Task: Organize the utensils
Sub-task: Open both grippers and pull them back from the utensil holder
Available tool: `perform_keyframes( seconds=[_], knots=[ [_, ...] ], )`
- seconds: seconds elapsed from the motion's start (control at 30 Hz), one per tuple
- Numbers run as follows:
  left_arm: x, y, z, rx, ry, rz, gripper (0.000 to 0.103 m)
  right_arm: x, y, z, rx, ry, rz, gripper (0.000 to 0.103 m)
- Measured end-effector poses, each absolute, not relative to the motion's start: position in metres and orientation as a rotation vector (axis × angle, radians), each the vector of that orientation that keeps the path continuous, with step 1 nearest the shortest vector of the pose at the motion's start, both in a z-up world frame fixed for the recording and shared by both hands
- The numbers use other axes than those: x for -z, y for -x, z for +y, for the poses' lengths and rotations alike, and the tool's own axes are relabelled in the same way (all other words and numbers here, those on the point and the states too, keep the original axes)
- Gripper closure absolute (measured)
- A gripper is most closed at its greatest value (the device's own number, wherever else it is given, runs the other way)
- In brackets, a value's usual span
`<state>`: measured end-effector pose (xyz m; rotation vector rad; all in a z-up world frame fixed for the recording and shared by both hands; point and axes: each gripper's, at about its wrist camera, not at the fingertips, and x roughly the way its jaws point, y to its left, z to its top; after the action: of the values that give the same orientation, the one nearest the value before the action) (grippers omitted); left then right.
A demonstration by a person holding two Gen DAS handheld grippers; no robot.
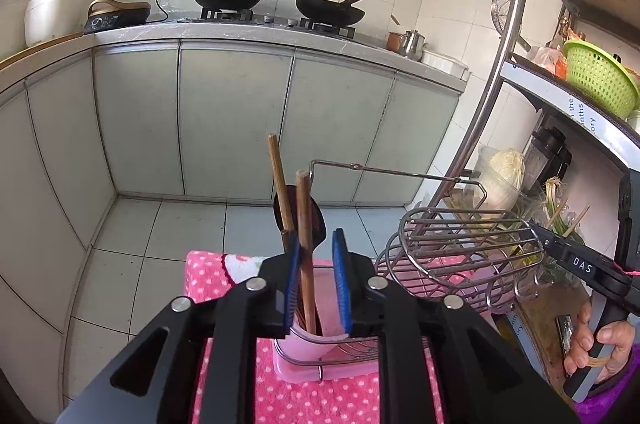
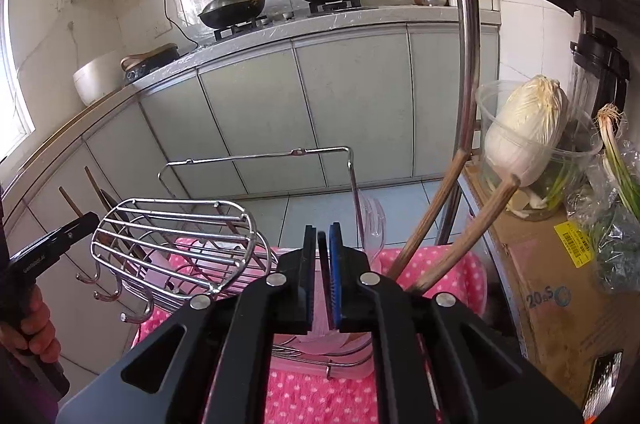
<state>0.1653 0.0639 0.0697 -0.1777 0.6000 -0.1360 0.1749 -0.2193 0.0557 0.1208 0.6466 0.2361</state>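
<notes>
My left gripper point(image 1: 316, 244) stands open over a pink cup point(image 1: 308, 340) in a wire rack point(image 1: 460, 244). A brown chopstick point(image 1: 306, 224) rises between its blue pads and leans on the left one. Behind it, a second chopstick point(image 1: 278, 180) and a dark spoon point(image 1: 318, 212) stand in the same cup. My right gripper point(image 2: 322, 240) hangs over another pink cup point(image 2: 320, 324), jaws a narrow slit apart, with a thin dark strip point(image 2: 322, 248) between them. Two wooden handles point(image 2: 424, 220) and a clear plastic fork point(image 2: 374, 224) stand to its right. Each gripper shows in the other's view: right gripper point(image 1: 534, 226), left gripper point(image 2: 90, 220).
The rack rests on a pink dotted cloth point(image 1: 320, 400) and has a tall wire handle point(image 2: 260, 156). A steel shelf post point(image 2: 466, 64) and a tub with a cabbage point(image 2: 528, 132) stand close on the right. Cabinets and a stove with two woks point(image 1: 280, 0) lie beyond the floor.
</notes>
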Motion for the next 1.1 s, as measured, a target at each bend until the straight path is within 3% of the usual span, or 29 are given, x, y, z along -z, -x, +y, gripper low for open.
perform_keyframes(
  seconds=[0.07,0.4,0.53,0.67,0.77,1.1],
  knots=[
    [-0.076,-0.161,0.066,0.138,0.186,0.575,0.075,-0.062,-0.172,-0.219,-0.240,-0.114,0.628,0.075],
    [-0.108,-0.134,0.062,0.157,0.168,0.487,0.063,-0.093,-0.141,-0.217,-0.251,-0.104,0.520,0.069],
    [-0.119,-0.120,0.057,0.158,0.161,0.461,0.060,-0.097,-0.119,-0.210,-0.253,-0.111,0.468,0.055],
    [-0.124,-0.104,0.056,0.152,0.183,0.452,0.046,-0.089,-0.098,-0.206,-0.269,-0.131,0.467,0.045],
    [-0.121,-0.091,0.054,0.149,0.211,0.463,0.034,-0.081,-0.085,-0.203,-0.287,-0.130,0.487,0.041],
    [-0.087,-0.047,0.036,0.086,0.168,0.508,0.032,-0.046,-0.039,-0.174,-0.338,-0.082,0.544,0.037]
  ],
)
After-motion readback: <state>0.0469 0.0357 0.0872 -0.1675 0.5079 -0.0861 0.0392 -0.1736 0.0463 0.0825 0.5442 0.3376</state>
